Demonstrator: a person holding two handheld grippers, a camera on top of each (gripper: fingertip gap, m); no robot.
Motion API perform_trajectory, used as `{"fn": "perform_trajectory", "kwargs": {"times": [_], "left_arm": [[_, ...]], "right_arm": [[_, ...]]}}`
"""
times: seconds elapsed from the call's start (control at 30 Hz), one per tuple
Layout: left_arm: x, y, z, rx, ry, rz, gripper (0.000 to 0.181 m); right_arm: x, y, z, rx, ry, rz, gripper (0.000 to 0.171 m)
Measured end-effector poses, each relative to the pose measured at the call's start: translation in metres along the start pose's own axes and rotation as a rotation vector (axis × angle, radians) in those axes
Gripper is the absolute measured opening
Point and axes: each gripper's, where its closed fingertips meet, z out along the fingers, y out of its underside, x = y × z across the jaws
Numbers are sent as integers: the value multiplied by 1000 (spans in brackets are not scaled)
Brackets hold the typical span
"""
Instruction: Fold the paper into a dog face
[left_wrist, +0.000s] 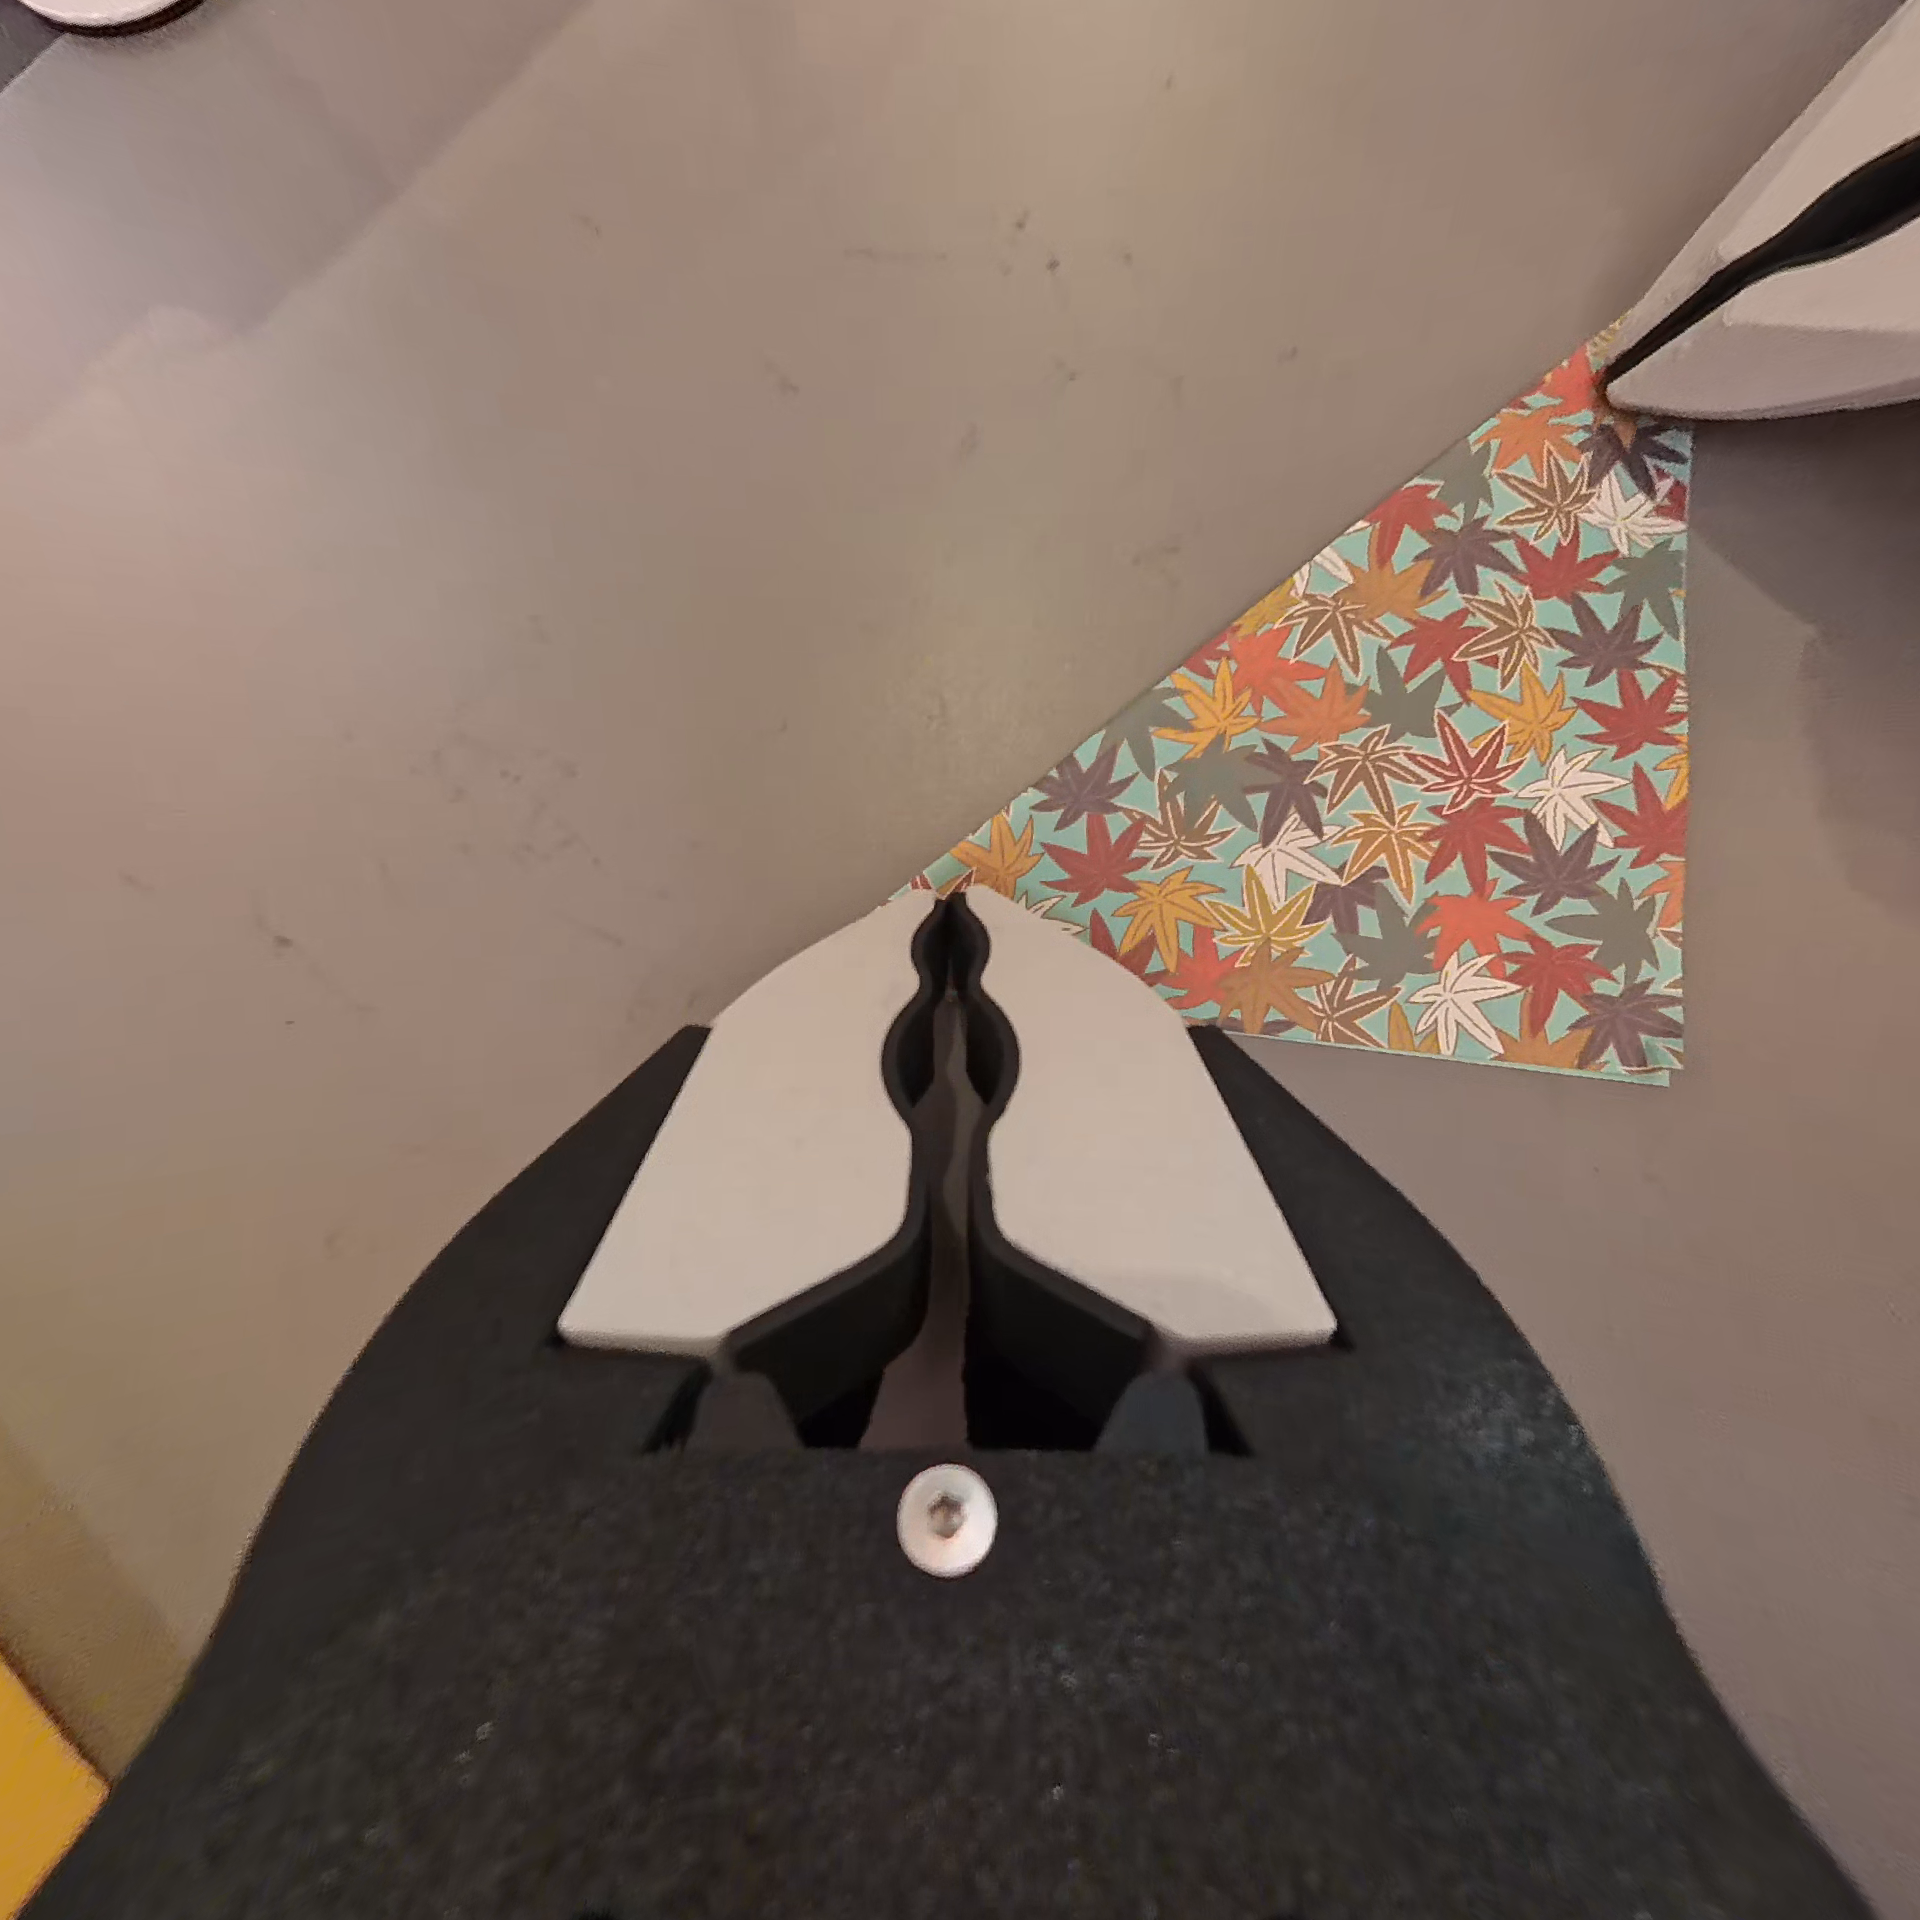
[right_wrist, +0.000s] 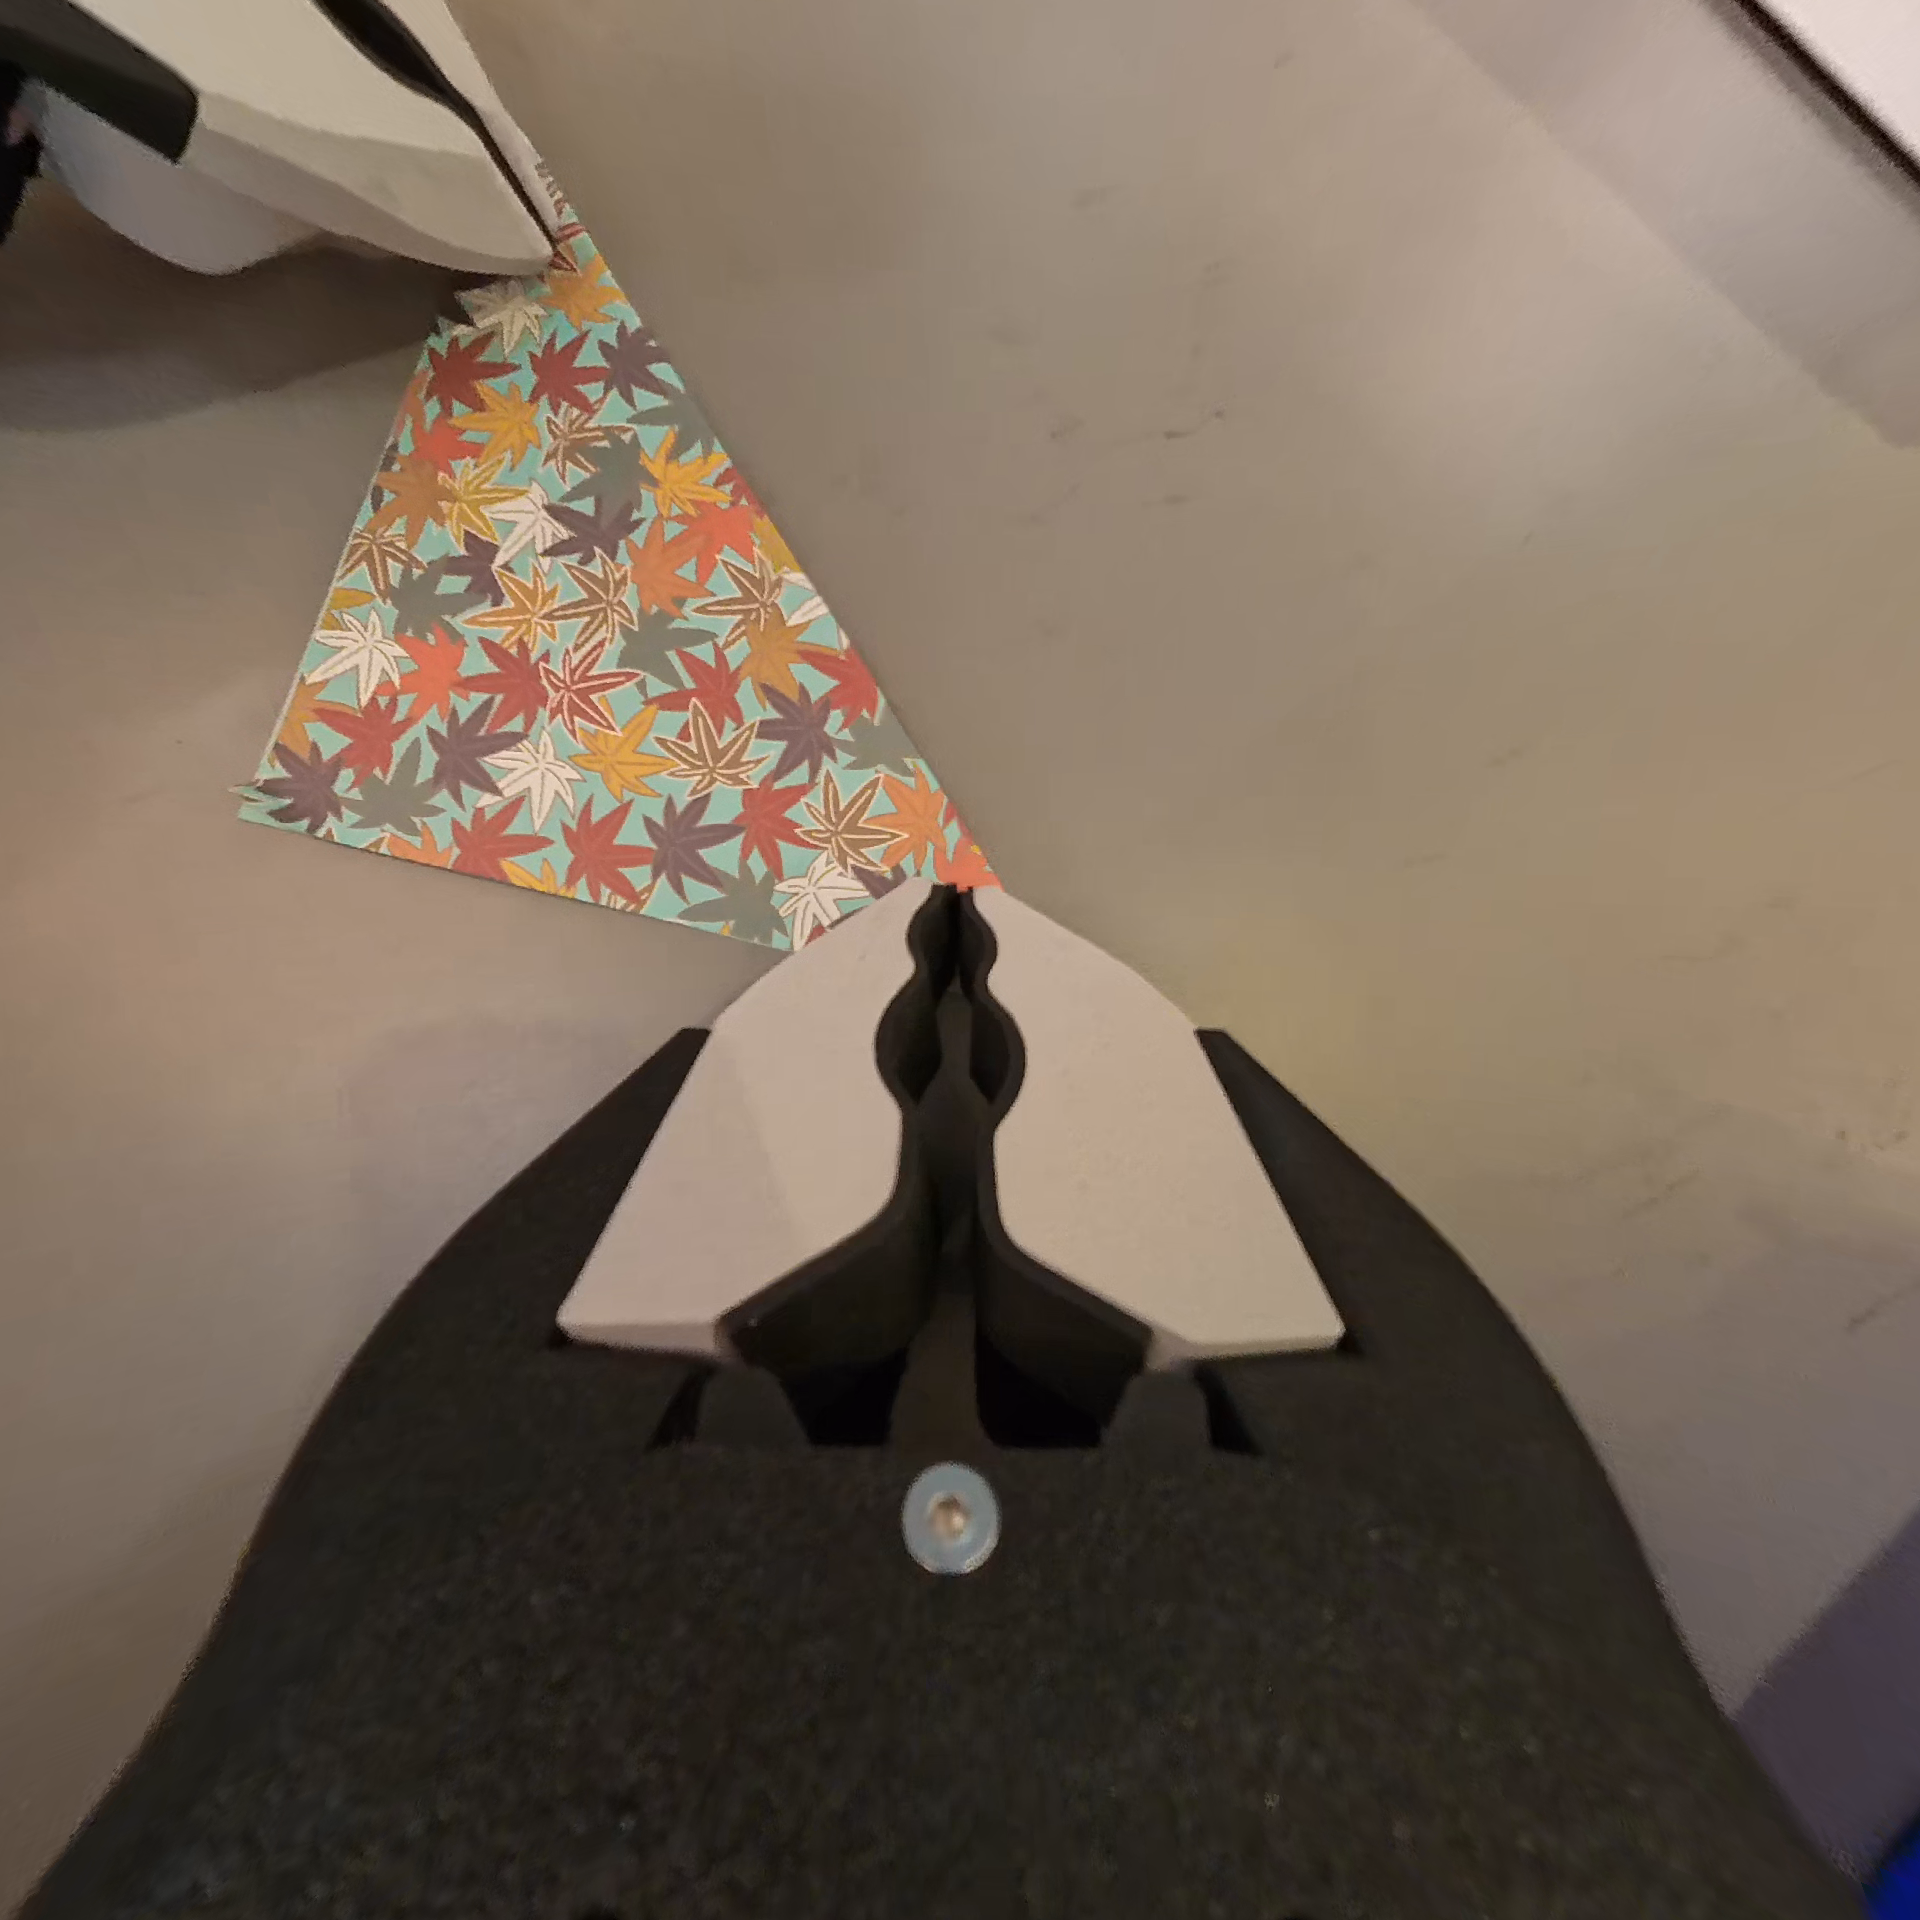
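The leaf-patterned paper (left_wrist: 1434, 790), folded into a triangle, lies on the grey table (left_wrist: 623, 520). The left gripper (left_wrist: 948, 906) pinches one sharp corner with closed jaws. The right gripper (right_wrist: 956, 891) pinches the other the same way.

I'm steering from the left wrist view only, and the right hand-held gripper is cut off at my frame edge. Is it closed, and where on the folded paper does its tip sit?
Observer: The right hand-held gripper is shut, with its tip at one sharp corner of the leaf-patterned paper triangle.
Operator: Anything on the table beyond it?
Observer: Yes, a white flat item with a dark edge lies on the grey table, ahead and to the right.
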Motion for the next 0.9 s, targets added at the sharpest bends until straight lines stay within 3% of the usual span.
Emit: {"fn": "perform_trajectory", "kwargs": {"times": [0.17,0.33,0.47,0.9], "left_arm": [[2,0,0,-10,-20,2,0],[5,1,-1,-6,-22,-17,0],[5,1,-1,-18,-51,-4,0],[6,1,-1,-13,-67,16,0]], "right_arm": [[-9,-3,0,-10,-47,-13,0],[-69,-31,1,81,-215,-114,0],[-110,-24,12,27,-309,-204,0],[-122,-11,4,47,-248,-290,0]]}}
